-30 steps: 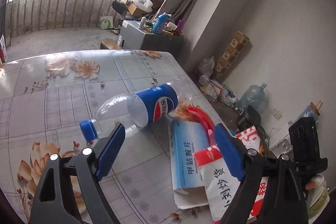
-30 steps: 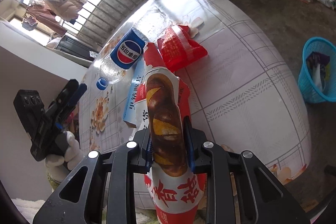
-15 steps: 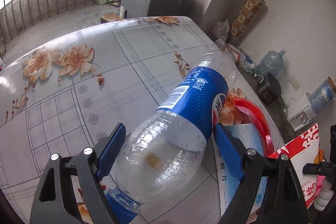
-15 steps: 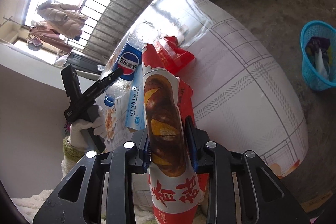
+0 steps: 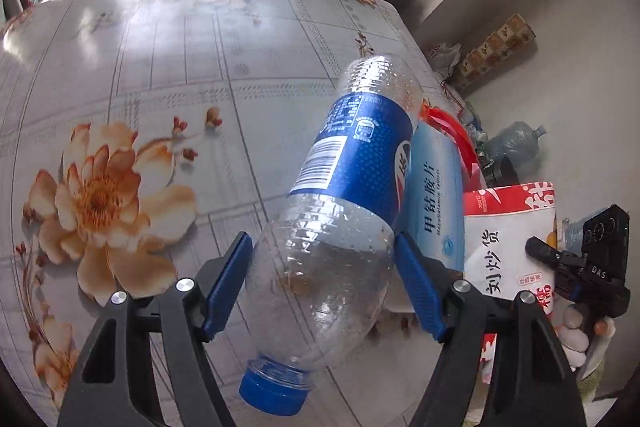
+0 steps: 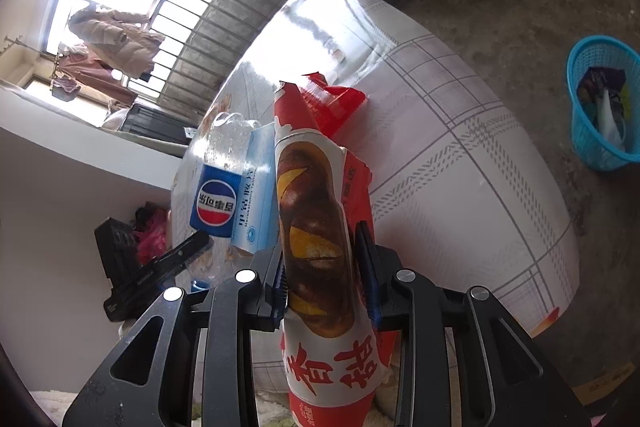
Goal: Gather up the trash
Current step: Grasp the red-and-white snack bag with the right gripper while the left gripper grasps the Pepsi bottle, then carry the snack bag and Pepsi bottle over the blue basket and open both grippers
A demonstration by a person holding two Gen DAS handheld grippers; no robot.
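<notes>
Left wrist view: left gripper (image 5: pixel 322 283) spread wide, blue fingers (image 5: pixel 228 281) bracketing the clear lower body of an empty Pepsi bottle (image 5: pixel 344 203). Bottle lies on the floral tablecloth (image 5: pixel 120 87), long axis running away from the gripper and up to the right, blue cap (image 5: pixel 272 393) pointing back toward the camera, base farthest off. Right pad appears to touch the plastic; left pad shows a thin gap, so no firm grip yet, by my reading. Just right of the bottle: a pale blue medicine box (image 5: pixel 436 203), a red wrapper (image 5: pixel 452 131) behind it, then the white-and-red snack bag (image 5: pixel 508 247). Right wrist view: right gripper (image 6: pixel 322 275) clamped on the snack bag (image 6: pixel 320 247), pinched mid-length and lifted off the table. Blue trash basket (image 6: pixel 604 103) stands on the floor well apart, to the right past the table edge. Bottle (image 6: pixel 222 187) visible at left with the left gripper's finger near it. Judgement: left is nearer the bottle; closing across its short axis is what remains.
</notes>
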